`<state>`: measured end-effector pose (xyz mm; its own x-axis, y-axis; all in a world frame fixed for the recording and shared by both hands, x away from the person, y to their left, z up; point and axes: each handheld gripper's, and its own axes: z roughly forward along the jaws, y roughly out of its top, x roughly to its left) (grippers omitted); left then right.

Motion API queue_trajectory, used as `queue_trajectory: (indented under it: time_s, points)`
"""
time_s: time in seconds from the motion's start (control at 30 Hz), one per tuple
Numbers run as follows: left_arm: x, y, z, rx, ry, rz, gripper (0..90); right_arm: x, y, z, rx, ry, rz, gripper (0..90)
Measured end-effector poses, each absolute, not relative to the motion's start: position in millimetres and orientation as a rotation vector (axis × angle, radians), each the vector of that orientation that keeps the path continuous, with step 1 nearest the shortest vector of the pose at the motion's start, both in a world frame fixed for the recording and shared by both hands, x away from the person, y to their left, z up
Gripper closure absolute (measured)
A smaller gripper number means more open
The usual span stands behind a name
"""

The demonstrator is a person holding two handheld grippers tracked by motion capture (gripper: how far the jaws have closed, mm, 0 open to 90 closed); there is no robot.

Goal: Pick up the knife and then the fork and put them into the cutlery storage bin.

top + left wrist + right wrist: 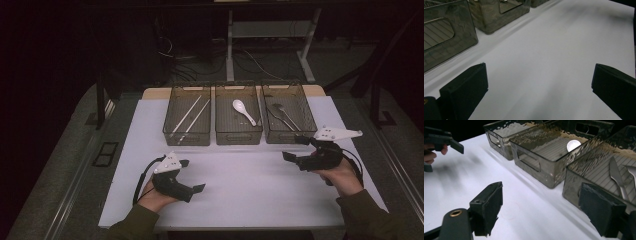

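A person sits at a white surface [240, 180] and holds a pair of tongs in each hand. Three see-through bins stand in a row at the far side, at about 12 o'clock from the person.

The left tongs [194, 176] rest low over the surface at about 8 o'clock from the middle of the sheet. Their two black jaws are spread wide with bare white sheet between them, as the left gripper view shows. They pinch nothing.

The right tongs [295, 148] are at about 3 o'clock, just in front of the right bin [289, 136]. Their jaws are spread wide too, and nothing sits between them. They point toward the middle of the surface, and one jaw is very near the front wall of the right bin. I cannot tell if it touches.

The right bin holds a metal knife [617, 178] and another metal piece [631, 173] lying flat side by side. They lie near the right tongs but are apart from them, inside the wall.

The middle bin [238, 135] holds a white spoon [243, 111] that lies flat, with its bowl at the far end and its handle pointing to about 5 o'clock.

The left bin [187, 136] holds two pale chopsticks [192, 114]. They lie slanted, close together, running from about 7 o'clock up to 1 o'clock.

Both hands come in from the near edge, with dark green sleeves [367, 212] on the arms.
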<state>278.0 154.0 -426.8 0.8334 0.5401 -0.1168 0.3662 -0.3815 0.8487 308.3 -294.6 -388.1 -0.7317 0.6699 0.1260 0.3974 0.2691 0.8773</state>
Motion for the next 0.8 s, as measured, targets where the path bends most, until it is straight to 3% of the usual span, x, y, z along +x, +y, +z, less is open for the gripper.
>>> queue_trajectory:
  time_s: [0.8]
  points:
    - [277, 154, -427, 2.021, 0.647, 0.215, 0.0, 263, -301, -429, 1.021, 2.282, 1.406, 16.7]
